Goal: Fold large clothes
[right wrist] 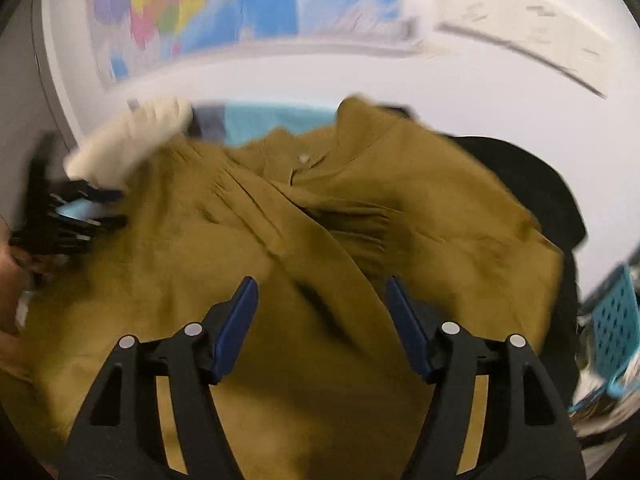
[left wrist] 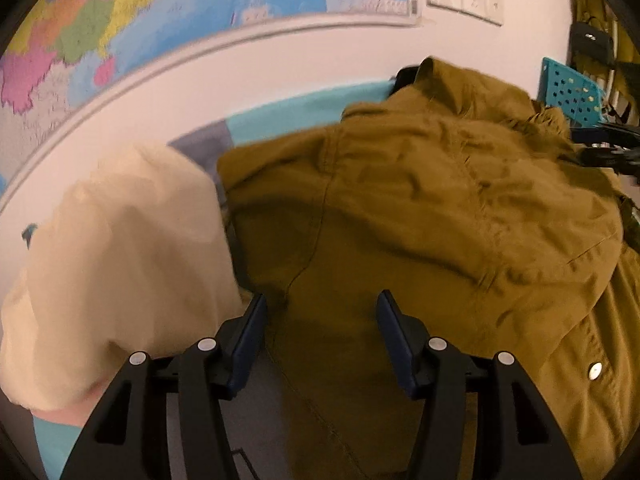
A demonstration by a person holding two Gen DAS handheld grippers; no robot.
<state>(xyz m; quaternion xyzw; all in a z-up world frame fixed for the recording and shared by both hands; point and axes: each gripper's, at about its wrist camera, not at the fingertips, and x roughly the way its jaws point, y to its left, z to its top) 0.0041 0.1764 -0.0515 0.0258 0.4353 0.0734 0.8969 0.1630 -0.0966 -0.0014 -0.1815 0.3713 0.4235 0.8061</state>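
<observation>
Both the left tool (left wrist: 320,320) and right tool (right wrist: 320,304) hang open and empty over the rumpled shirt (left wrist: 420,208), seemingly poised to grab an edge for folding.

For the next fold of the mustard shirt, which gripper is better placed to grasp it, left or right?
Probably the right. The right gripper hangs open over the middle of the mustard shirt, near the crossed sleeves. The left gripper, also open, sits at the shirt's edge beside the cream garment.

both wrist views look steeply down, close over the mustard shirt (left wrist: 420,208) (shared, wall map (right wrist: 224,4) beyond).
</observation>
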